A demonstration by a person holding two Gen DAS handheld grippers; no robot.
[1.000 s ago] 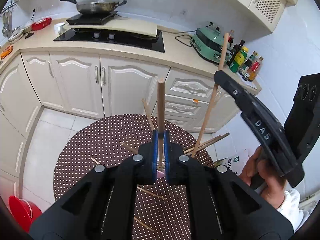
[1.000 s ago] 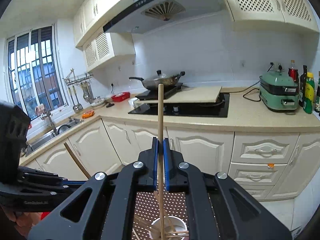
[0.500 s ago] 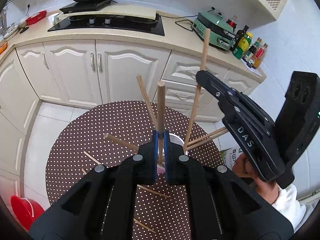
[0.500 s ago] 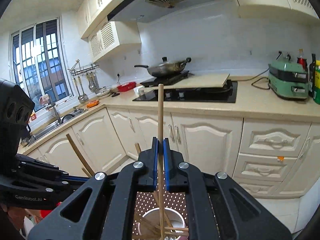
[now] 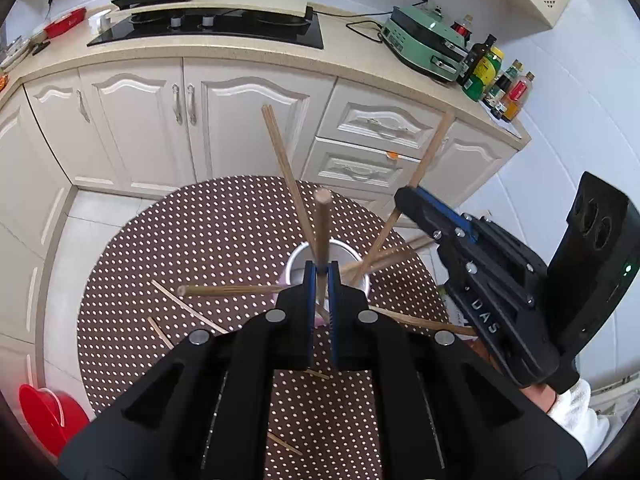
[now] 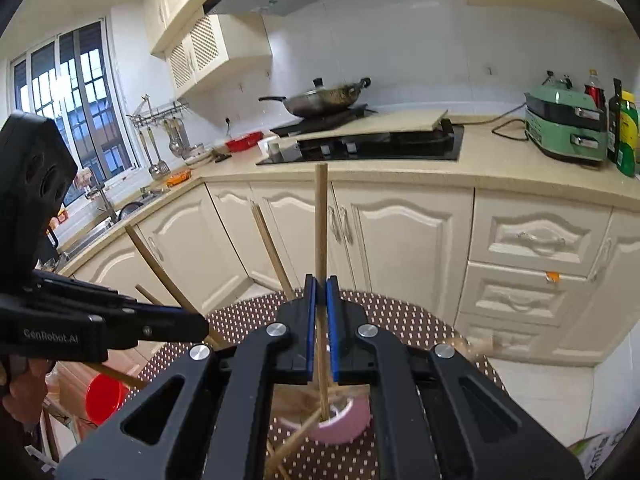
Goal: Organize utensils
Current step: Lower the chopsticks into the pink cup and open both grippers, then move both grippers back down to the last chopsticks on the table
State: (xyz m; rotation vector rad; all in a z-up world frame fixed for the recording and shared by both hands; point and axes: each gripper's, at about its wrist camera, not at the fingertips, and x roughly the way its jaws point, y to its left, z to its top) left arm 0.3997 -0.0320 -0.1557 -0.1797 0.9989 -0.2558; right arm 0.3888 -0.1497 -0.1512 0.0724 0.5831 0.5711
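On the right tool (image 5: 408, 200), raised lettering reads "DAS".

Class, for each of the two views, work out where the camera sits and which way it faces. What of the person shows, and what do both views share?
Left wrist view: sits on the left gripper, tilted steeply down at the cup on the dotted table; a hand and white sleeve show.
Right wrist view: sits on the right gripper, facing the cabinets more levelly; fingers show lower left.
Shared: cup, table, stove, each other's gripper, a chopstick pinched in each.
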